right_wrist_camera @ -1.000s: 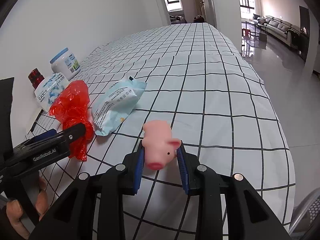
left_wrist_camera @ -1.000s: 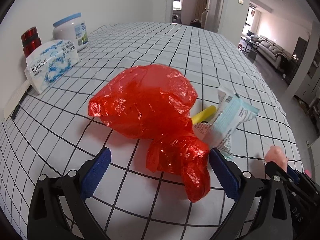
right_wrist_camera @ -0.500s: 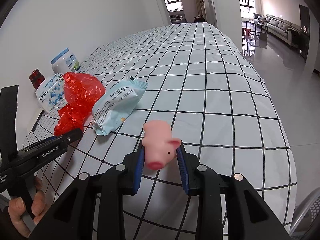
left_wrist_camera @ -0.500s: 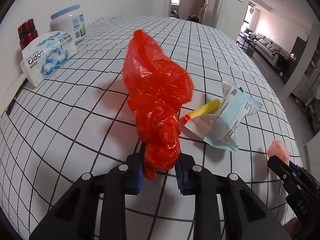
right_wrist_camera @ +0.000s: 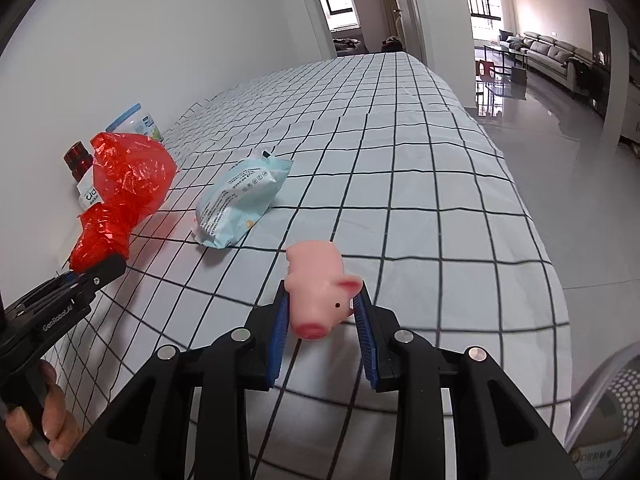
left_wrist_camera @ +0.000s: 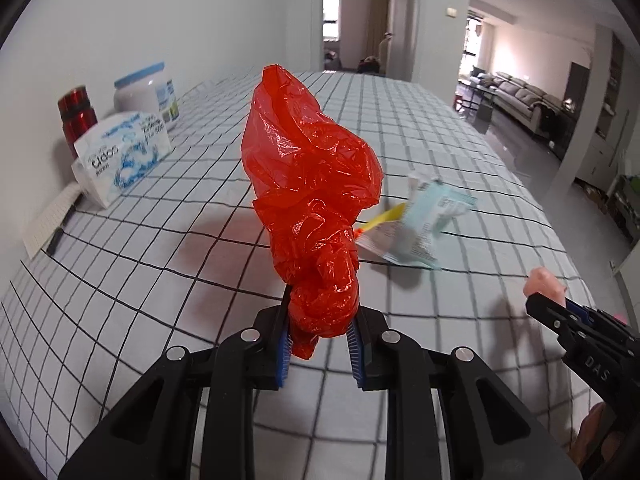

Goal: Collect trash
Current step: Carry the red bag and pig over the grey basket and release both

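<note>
My left gripper (left_wrist_camera: 318, 330) is shut on the twisted end of a red plastic bag (left_wrist_camera: 312, 200) and holds it up off the checked tablecloth; the bag also shows in the right wrist view (right_wrist_camera: 124, 192). My right gripper (right_wrist_camera: 320, 316) is shut on a pink rubber pig (right_wrist_camera: 318, 292), which shows at the right in the left wrist view (left_wrist_camera: 544, 282). A pale blue wrapper (left_wrist_camera: 420, 224) lies on the cloth with a yellow stick (left_wrist_camera: 382, 216) partly under it; the wrapper also shows in the right wrist view (right_wrist_camera: 238, 200).
A tissue pack (left_wrist_camera: 120, 152), a white tub with a blue lid (left_wrist_camera: 146, 94) and a red can (left_wrist_camera: 78, 114) stand by the wall at the left. The table's right edge (right_wrist_camera: 552, 280) drops to the floor. A mesh bin rim (right_wrist_camera: 612, 396) shows at the lower right.
My left gripper closed on the red bag's end and lifted it off the cloth, so the bag now hangs upright. My right gripper still holds the pig and has barely moved.
</note>
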Demonstrator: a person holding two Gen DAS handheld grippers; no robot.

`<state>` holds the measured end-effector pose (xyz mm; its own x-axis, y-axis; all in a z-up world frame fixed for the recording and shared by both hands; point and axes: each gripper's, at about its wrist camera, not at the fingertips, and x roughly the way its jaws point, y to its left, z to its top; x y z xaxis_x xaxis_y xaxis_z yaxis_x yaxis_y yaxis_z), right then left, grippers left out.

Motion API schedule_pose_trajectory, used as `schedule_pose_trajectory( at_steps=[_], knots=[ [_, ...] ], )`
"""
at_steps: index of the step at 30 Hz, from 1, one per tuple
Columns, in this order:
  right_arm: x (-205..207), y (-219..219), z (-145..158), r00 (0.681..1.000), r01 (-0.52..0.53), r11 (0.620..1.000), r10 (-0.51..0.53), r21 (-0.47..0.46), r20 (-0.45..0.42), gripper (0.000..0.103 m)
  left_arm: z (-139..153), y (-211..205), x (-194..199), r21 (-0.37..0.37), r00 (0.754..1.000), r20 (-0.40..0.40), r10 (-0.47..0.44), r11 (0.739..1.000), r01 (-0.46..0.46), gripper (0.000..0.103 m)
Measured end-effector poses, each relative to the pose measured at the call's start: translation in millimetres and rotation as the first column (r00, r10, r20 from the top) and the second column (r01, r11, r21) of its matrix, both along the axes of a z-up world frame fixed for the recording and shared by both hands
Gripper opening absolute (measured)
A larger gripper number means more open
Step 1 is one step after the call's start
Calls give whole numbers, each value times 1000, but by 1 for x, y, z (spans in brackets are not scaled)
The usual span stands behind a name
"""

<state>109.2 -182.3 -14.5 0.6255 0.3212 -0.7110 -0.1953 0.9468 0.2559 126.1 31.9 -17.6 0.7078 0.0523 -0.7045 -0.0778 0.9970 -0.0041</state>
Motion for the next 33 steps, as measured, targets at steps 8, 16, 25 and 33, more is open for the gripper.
schedule_pose_trajectory(
  at_steps=[8,16,25,33],
  knots=[
    [-46,-33,11,997,78,997,-79,9,29,31,14,-44,-40,-14,991,37,-125,992,126,24],
    [-111,-96,24,974,216,976,-218,35,62,31,23,-106,-79,-33,957,49,-286,957,288,23],
    [-188,-167,20,919,389,921,-388,-3,75,31,15,-198,-118,-58,864,34,-502,862,504,24],
    [-234,-225,-4,844,535,845,-535,6,28,31,-4,-264,-146,-54,761,-13,-649,760,647,23]
  ],
)
